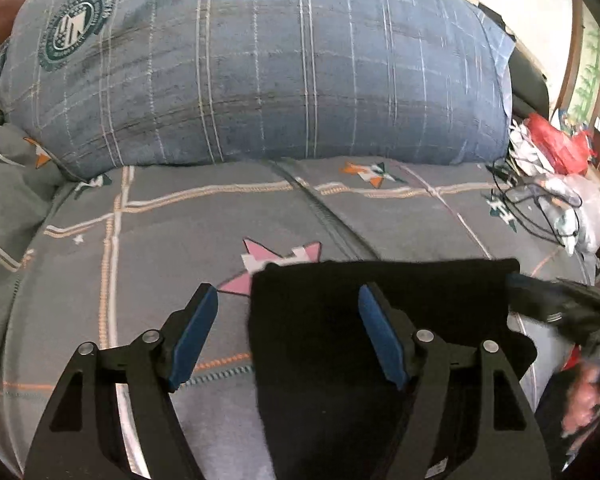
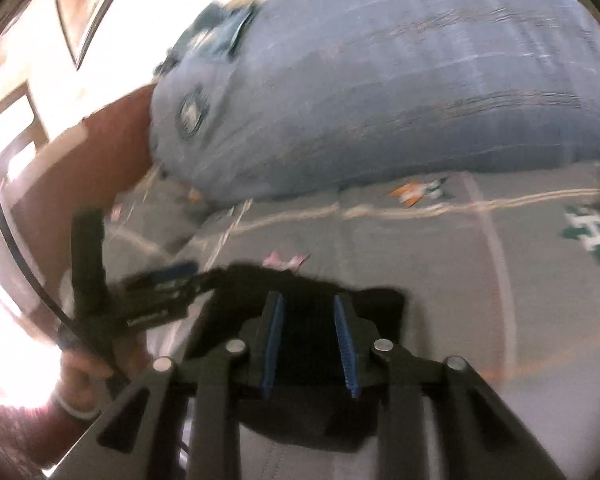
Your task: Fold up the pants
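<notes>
Bedding fills most of what we see: a grey bedspread (image 1: 160,240) with cream and orange check lines and star patches covers the mattress, and a big blue plaid pillow (image 1: 260,72) with a round green crest lies across its far end, touching the spread along its lower edge. In our right wrist view the same pillow (image 2: 400,92) is smeared by motion blur, with a reddish-brown headboard (image 2: 80,152) to its left.

On the near part of the spread lie the black pants (image 1: 380,320), folded into a compact dark rectangle with a straight far edge; a pink star patch (image 1: 260,264) peeks out just beyond their left corner. In the right wrist view the pants (image 2: 308,320) sit directly under and ahead of the fingers.

Our left gripper (image 1: 288,332) is spread wide, holding nothing: its left blue pad hangs over bare bedspread and its right pad over the pants, straddling the garment's left edge. Our right gripper (image 2: 309,344) is at a narrower gap, blue pads apart above the black cloth; we cannot tell whether they touch the fabric.

At the right edge of the bed, a tangle of black cable (image 1: 540,208) lies beside a red plastic bag (image 1: 556,140) and some pale bags.
</notes>
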Demonstrator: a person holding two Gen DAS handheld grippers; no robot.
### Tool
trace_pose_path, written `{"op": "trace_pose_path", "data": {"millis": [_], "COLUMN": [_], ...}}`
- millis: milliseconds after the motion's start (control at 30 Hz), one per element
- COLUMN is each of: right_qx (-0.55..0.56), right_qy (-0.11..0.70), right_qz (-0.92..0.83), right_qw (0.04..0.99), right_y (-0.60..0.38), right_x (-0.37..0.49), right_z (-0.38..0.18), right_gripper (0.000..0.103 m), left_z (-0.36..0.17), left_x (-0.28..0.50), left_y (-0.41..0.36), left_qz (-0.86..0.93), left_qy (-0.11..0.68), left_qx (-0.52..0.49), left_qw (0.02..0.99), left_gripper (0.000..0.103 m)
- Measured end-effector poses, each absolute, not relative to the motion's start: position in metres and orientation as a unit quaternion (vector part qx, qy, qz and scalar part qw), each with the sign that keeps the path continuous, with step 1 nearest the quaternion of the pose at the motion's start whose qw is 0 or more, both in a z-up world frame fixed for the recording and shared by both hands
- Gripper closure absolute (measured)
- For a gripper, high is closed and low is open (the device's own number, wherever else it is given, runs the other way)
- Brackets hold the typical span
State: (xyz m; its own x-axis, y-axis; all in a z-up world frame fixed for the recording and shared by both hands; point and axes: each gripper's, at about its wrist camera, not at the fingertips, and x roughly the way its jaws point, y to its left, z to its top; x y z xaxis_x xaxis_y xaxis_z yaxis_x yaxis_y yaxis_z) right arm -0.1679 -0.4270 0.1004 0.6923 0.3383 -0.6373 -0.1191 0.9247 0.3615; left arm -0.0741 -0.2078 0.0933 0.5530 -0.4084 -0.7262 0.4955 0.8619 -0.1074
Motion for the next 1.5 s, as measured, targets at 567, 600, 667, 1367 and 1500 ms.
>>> {"op": "trace_pose_path", "data": {"millis": [567,600,667,1367,1500], "right_qx": [0.157,0.147,0.137,0.134,0.134], "right_qy": [0.361,0.360,0.364,0.327,0.331], "right_qz": [0.090,0.092,0.099,0.073,0.078], "right_qw": [0.915,0.917,0.916,0.933,0.931], "right_y": [-0.442,-0.439,-0.432,-0.408,-0.397], "right_x": [-0.149,-0.158,-0.174,-0.202,-0.196], "right_z": [0.091,0.097,0.102,0.119,0.117], "right_gripper": [0.075,0.075,0.075,0.054,0.047], "left_z": [0.084,0.086,0.087,0.098,0.101], "left_x": [-0.069,-0.072,-0.081,-0.108,-0.110], "left_y": [-0.213,-0.211,-0.207,-0.191,-0.185], "left_qz": [-0.235,-0.234,-0.231,-0.204,-0.198], "left_qy": [0.412,0.408,0.404,0.388,0.386], "left_qx": [0.032,0.031,0.029,0.037,0.031], "left_qw": [0.880,0.882,0.885,0.898,0.900], "left_gripper": [0.029,0.029,0.029,0.029,0.029]}}
